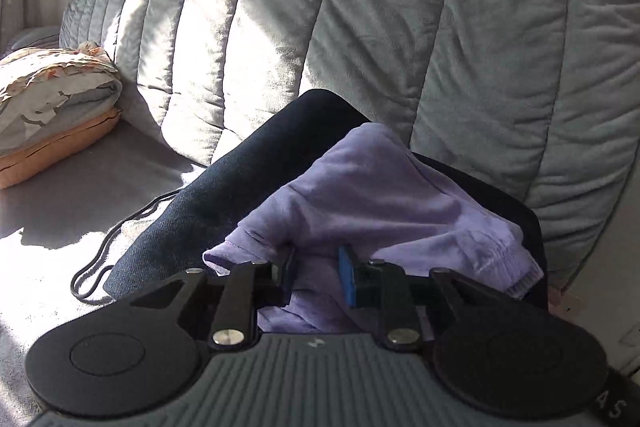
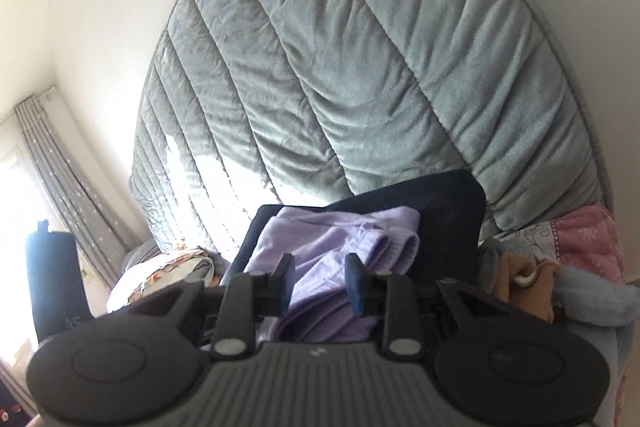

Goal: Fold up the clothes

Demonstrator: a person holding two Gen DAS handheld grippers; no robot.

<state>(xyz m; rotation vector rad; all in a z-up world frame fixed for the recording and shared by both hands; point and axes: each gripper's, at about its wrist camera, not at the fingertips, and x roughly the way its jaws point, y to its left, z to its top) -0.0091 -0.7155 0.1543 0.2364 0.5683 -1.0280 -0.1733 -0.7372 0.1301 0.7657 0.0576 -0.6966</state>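
Left wrist view shows the left tool (image 1: 316,267) with jaws parted, holding nothing, over a rumpled lilac garment (image 1: 372,187) that lies on a dark folded garment (image 1: 224,187). The right tool (image 2: 320,281) hangs likewise parted above the lilac cloth. A neat fold would want each tool pinching a hem edge, not bunched cloth. Both garments rest on a bed (image 1: 48,267) against a grey quilt (image 1: 400,7); sun falls across it, curtains (image 2: 60,179) stand by a window

Sunlight streaks a grey quilted cover (image 2: 360,75) against a white wall (image 2: 100,7), beside grey curtains (image 2: 60,163).
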